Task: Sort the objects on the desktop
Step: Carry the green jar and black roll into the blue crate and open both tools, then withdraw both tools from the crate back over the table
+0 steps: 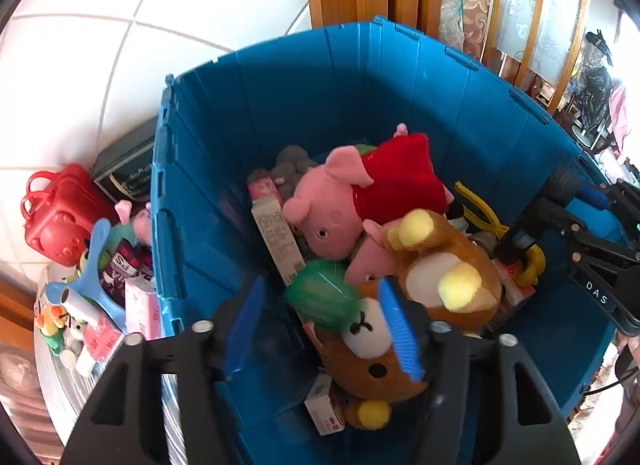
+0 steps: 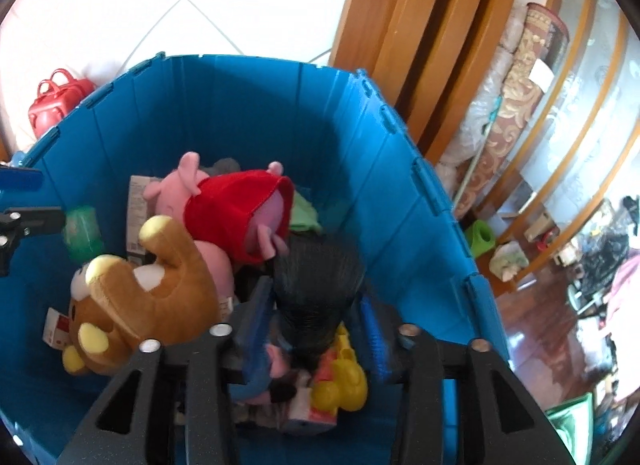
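Both grippers are over the blue crate (image 1: 280,77), pointing down into it.

Left gripper (image 1: 320,329): jaws partly open, blue pads apart, nothing pinched. Directly below, at the crate's near wall, is the brown bear plush (image 1: 420,285), lying head toward the near wall. A green striped ball (image 1: 320,297) sits just beside the bear's head. Small cartons are wedged under and around it.

Right gripper (image 2: 316,329): jaws partly open. A black brush-like thing (image 2: 316,285) stands between the pads; cannot tell whether they touch it. Under it, near the crate's near wall, is a yellow plastic toy (image 2: 344,381).

Mid-crate: pink pig plush in a red dress (image 1: 360,201), lying across the bear's legs. A tall white carton (image 1: 276,233) leans beside the pig toward the left wall. A grey plush (image 1: 288,169) is behind it at the far wall.

Outside the crate's left wall is a pile of loose items: red toy bag (image 1: 60,209), blue hand mirror (image 1: 96,261), pink carton (image 1: 140,305).
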`<state>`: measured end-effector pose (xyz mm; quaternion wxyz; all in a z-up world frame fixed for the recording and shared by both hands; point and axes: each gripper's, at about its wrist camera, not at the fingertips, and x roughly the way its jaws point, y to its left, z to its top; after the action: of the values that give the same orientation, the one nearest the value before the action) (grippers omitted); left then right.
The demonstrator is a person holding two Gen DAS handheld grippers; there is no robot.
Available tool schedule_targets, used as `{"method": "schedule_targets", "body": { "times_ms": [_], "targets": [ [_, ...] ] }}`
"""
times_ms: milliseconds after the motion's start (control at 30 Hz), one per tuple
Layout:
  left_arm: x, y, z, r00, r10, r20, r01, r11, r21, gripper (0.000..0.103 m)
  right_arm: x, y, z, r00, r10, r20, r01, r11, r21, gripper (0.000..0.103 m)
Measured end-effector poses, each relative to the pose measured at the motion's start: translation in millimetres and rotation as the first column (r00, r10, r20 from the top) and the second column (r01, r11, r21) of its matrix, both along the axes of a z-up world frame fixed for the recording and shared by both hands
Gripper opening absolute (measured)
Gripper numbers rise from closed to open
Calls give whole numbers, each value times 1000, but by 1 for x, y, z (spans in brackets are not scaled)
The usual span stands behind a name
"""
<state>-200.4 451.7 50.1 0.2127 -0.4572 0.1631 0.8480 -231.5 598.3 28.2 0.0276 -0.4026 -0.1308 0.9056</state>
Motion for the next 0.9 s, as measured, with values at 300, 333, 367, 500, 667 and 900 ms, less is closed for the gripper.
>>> {"method": "schedule_targets", "body": {
  "times_ms": [300,333,367,500,667,900],
  "targets": [
    [8,-14,12,999,1,-43,0,999,35,66,7,-2,8,998,-15,-54,16,1000,4,102],
    [9,-17,15,999,3,-48,-1,999,43,67,8,-2,9,998,-22,-60,22,1000,-2,103],
    [11,-20,18,998,4,-55,-1,999,51,68,10,-2,10,997,-30,-71,29,1000,-4,103],
    [20,-38,31,993,13,-117,-3,997,83,72,20,-9,19,994,-32,-103,31,999,-12,103],
    [33,-75,49,979,51,-200,-23,990,138,75,42,-33,50,983,-1,-186,-15,996,-83,103],
    [46,-162,63,939,146,-312,-94,980,176,79,71,-102,87,952,77,-296,-128,979,-157,103]
  ]
}}
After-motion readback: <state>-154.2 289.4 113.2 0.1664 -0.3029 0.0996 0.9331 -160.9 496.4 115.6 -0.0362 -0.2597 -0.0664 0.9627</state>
